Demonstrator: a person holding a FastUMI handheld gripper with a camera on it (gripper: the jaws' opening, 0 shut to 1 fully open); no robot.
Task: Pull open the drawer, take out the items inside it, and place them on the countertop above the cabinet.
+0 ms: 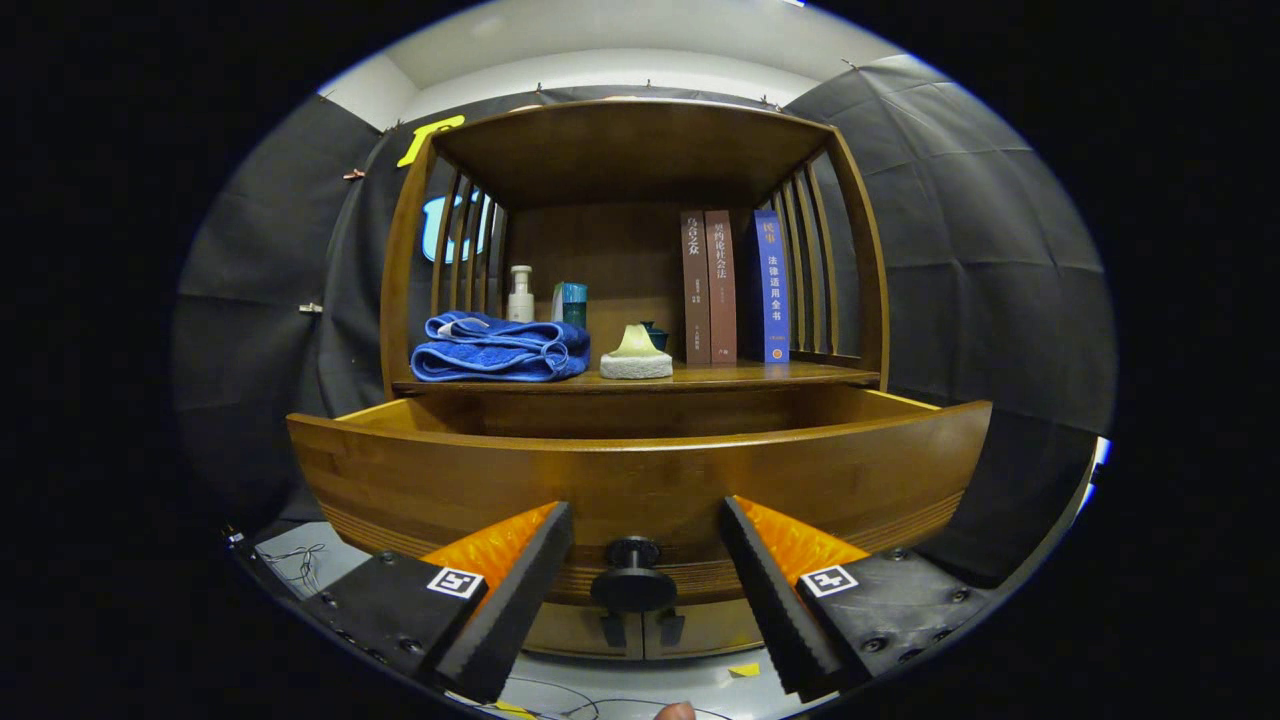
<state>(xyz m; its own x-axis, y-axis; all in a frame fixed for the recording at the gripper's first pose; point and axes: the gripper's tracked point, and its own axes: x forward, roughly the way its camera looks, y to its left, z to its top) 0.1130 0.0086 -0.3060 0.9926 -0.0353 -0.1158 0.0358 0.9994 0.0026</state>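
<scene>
Drawer point(640, 480) already pulled out, front panel just ahead of the fingers; inside hidden behind its front wall, contents can't tell. Knob point(632, 578) sits between the fingers, untouched. Gripper point(640, 600) fingers apart, holding nothing. Left: lift items out, set on countertop point(760, 376) at 12 o'clock. Countertop crowded: blue towel point(498, 347) at 11, sponge point(636, 356), books point(730, 287) at 1; bare strip along its front edge. Slatted sides hem in both flanks.

The drawer point(640, 470) is glossy varnished wood, its knob point(633, 577) matt; the towel point(498, 347) is soft cloth.
</scene>
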